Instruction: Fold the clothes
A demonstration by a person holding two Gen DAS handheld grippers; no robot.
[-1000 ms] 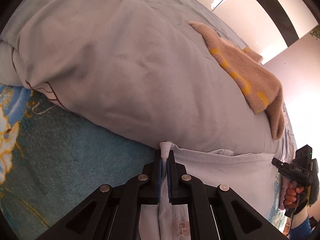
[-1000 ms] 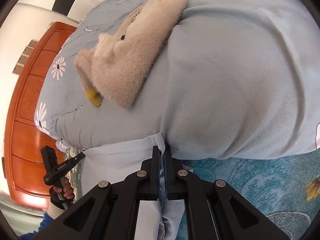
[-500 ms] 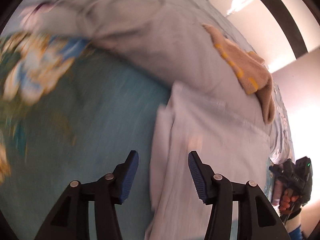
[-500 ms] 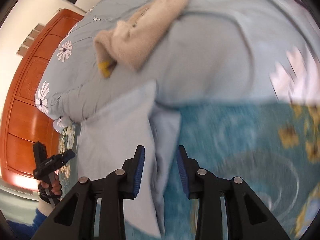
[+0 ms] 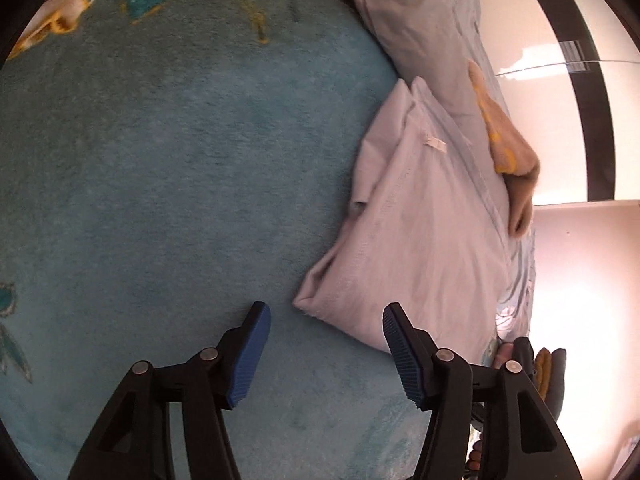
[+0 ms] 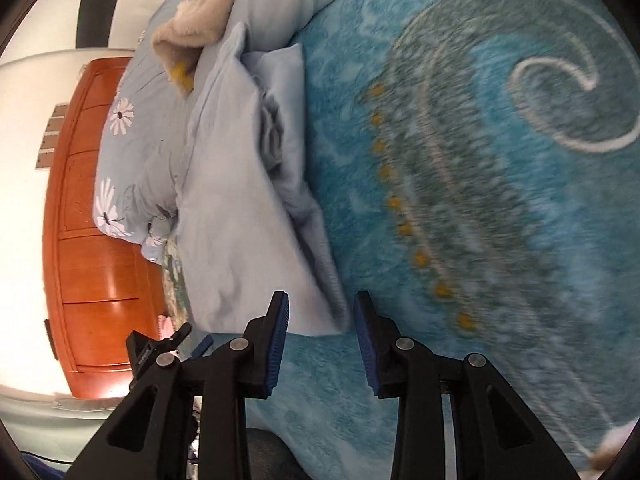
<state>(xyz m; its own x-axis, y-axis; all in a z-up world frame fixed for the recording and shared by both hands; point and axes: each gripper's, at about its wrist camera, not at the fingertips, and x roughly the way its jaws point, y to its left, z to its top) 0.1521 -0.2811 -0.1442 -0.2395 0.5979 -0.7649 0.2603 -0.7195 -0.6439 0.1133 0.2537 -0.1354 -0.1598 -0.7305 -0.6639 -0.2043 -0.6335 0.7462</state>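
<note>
A pale blue garment (image 5: 416, 236) lies folded on the teal blanket (image 5: 180, 184), its far edge against a grey-blue duvet (image 5: 412, 12). It also shows in the right wrist view (image 6: 240, 216). My left gripper (image 5: 326, 354) is open and empty, just in front of the garment's near corner. My right gripper (image 6: 320, 336) is open and empty, with the garment's other near corner lying between its fingertips. A beige fuzzy garment (image 5: 508, 152) lies on the duvet behind; it also shows in the right wrist view (image 6: 196, 28).
The teal patterned blanket (image 6: 480, 160) spreads wide beside the garment. A floral pillow (image 6: 124, 152) lies by the wooden headboard (image 6: 84, 240). The other gripper's body (image 6: 156, 344) shows at the lower left of the right wrist view.
Both grippers were shut on the garment's edge a second ago. They let go, opened, and pulled back toward me, leaving the garment folded on the blanket.
</note>
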